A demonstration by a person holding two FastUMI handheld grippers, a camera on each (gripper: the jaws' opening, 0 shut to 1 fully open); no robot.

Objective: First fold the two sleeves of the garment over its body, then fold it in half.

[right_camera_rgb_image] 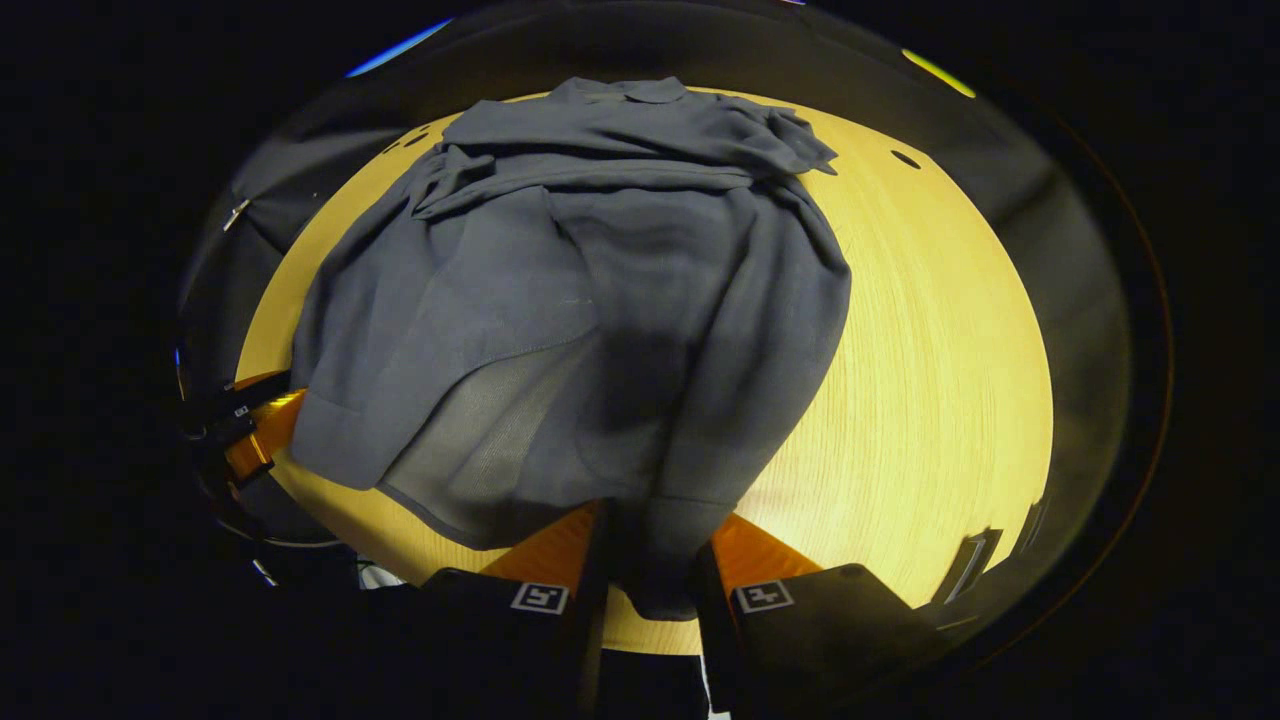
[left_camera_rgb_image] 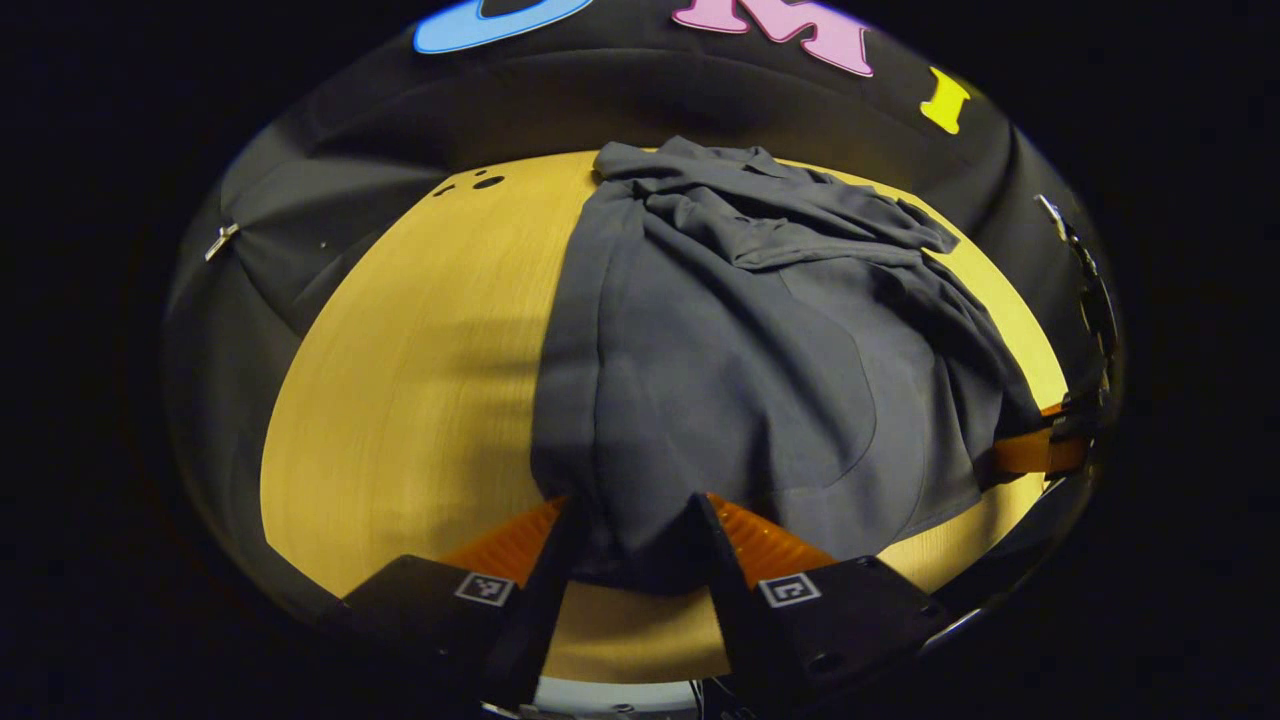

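Black cloth walls close in a pale wooden bench (left_camera_rgb_image: 400, 380), and on it lies the dark grey garment (left_camera_rgb_image: 740, 360), spread from the far edge down to the near edge. Its collar end is at the far edge, where both sleeves (left_camera_rgb_image: 780, 225) lie crossed and rumpled over the body in a loose heap. Below them the body runs fairly flat toward the near edge, with soft folds along its sides.

At the near edge the hem is lifted at two places. In the left gripper view, the left gripper (left_camera_rgb_image: 635, 555) has a bunch of hem cloth between its two fingers, which press in on it from either side; the fabric rises from the wood into the pinch. In the right gripper view, the right gripper (right_camera_rgb_image: 650, 570) pinches another part of the hem in the same way, with the cloth hanging in a narrow tuck between its fingers (right_camera_rgb_image: 598, 560).

Each gripper also appears at the side of the other's view, at the hem's far corner near the bench's edge. Bare wood lies to both sides of the garment, and several small dark holes (left_camera_rgb_image: 488, 182) sit near the far corners.
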